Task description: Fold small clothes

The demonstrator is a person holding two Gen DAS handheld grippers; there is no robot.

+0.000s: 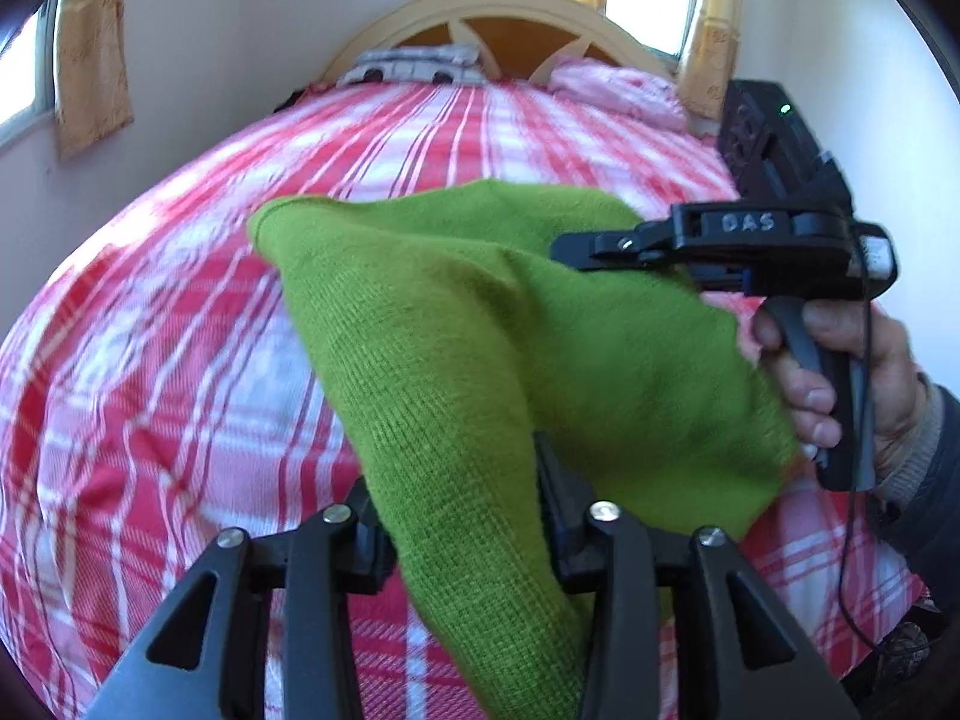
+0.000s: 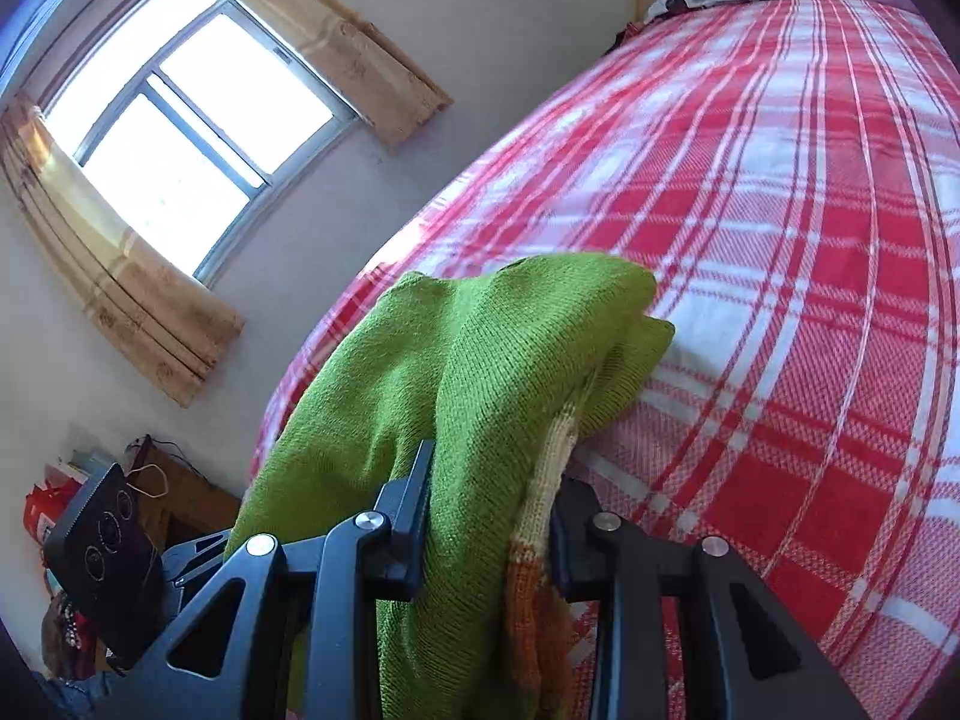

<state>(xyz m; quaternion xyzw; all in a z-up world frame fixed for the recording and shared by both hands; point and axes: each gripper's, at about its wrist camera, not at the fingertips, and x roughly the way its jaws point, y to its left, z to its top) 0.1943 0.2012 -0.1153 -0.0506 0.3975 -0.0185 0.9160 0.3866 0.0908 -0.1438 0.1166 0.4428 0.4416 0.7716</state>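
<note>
Both grippers, left (image 1: 462,516) and right (image 2: 492,510), clamp a green knit garment (image 1: 480,330) above a red plaid bedspread (image 1: 150,330), its headboard (image 1: 498,18) beyond.

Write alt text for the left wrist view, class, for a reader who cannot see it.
A green knitted garment hangs above a red and white plaid bedspread, pinched between the left gripper at the bottom and the right gripper, held by a hand at the right. A cream wooden headboard and curtained windows lie behind.
</note>
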